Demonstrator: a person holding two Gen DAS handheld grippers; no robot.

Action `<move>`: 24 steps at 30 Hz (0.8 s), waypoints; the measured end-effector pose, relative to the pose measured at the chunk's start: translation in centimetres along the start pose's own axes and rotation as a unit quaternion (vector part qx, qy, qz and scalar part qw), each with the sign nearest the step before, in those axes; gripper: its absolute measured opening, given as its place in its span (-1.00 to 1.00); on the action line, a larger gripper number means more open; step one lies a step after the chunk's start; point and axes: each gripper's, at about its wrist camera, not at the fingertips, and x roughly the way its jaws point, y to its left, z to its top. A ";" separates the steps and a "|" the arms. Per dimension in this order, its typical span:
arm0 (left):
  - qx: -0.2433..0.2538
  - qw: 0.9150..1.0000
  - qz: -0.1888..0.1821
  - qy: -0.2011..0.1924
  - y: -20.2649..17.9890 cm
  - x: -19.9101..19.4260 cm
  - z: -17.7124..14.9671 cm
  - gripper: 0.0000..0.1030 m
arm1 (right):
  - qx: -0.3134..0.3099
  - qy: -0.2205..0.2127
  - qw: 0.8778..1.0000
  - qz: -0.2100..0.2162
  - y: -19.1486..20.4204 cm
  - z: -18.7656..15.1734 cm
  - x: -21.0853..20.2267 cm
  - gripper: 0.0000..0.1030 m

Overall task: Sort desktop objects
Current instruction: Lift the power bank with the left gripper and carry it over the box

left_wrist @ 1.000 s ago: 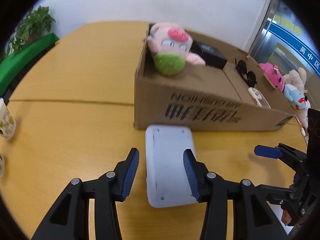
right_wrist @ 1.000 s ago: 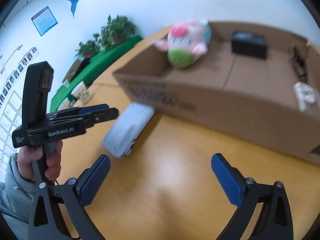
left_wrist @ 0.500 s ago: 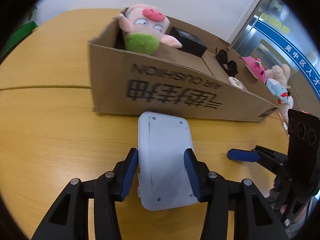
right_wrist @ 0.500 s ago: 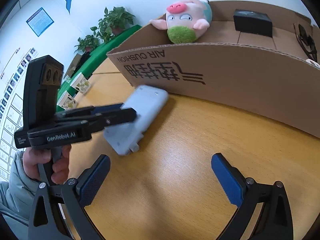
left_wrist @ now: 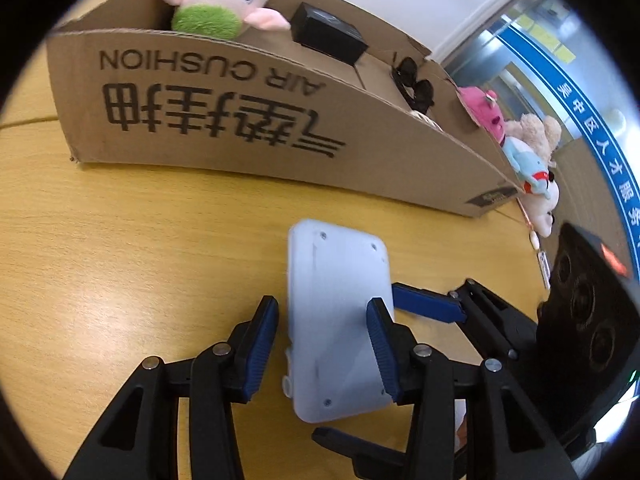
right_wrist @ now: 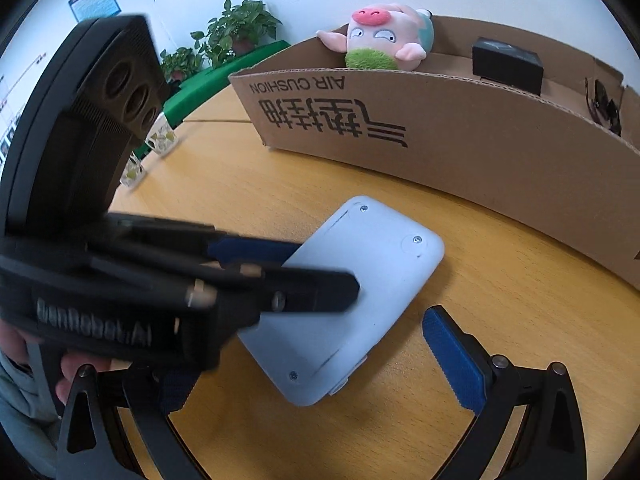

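Pale grey device [left_wrist: 338, 320], screw-side up, above table.

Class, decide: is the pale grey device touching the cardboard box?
Apart. The right wrist view shows bare table between the device and the cardboard box.

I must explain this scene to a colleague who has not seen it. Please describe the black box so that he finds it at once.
Find the long cardboard carton printed AIR CUSHION on the wooden table. Inside it, along the far wall, the black box stands between the pink pig plush and the dark sunglasses. It is the only hard-edged, rectangular, matte black thing there.
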 end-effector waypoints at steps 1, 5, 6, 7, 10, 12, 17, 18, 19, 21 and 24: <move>0.001 1.000 -0.002 0.000 0.0 0.0 0.0 -0.13 | -0.006 0.000 1.000 -0.011 0.2 0.0 0.1 0.98; 0.010 1.000 -0.008 0.000 -0.5 0.2 -0.5 -0.20 | -0.039 0.000 0.998 -0.046 1.4 0.0 0.7 0.88; 0.009 1.000 -0.007 -0.001 -0.5 0.0 -0.6 -0.20 | -0.047 0.001 0.997 -0.059 1.7 -0.1 0.8 0.88; 0.007 1.000 -0.008 -0.001 -0.5 0.0 -0.7 -0.21 | -0.050 -0.001 0.997 -0.064 1.8 -0.2 0.9 0.87; 0.001 1.000 -0.003 -0.009 -0.4 -0.3 -0.9 -0.27 | -0.053 -0.007 0.996 -0.065 2.0 -0.4 0.7 0.79; -0.001 1.000 0.003 -0.012 -0.4 -0.6 -1.0 -0.30 | -0.048 -0.013 0.997 -0.061 2.0 -0.6 0.5 0.73; 0.003 1.000 0.011 -0.026 -0.8 -1.6 -1.3 -0.41 | -0.042 -0.020 0.998 -0.050 2.1 -0.8 0.0 0.68; 0.004 0.999 0.009 -0.031 -0.9 -1.9 -1.3 -0.44 | -0.042 -0.021 0.998 -0.050 2.2 -0.8 -0.1 0.68; 0.005 0.999 0.007 -0.037 -1.1 -2.3 -1.3 -0.44 | -0.041 -0.025 0.998 -0.050 2.2 -0.7 -0.3 0.68; 0.012 0.999 0.005 -0.053 -1.8 -3.2 -1.0 -0.44 | -0.043 -0.040 0.997 -0.049 2.4 -0.5 -1.1 0.68; 0.029 0.996 0.003 -0.079 -3.1 -4.7 -0.1 -0.44 | -0.051 -0.068 0.995 -0.058 2.9 0.4 -3.0 0.67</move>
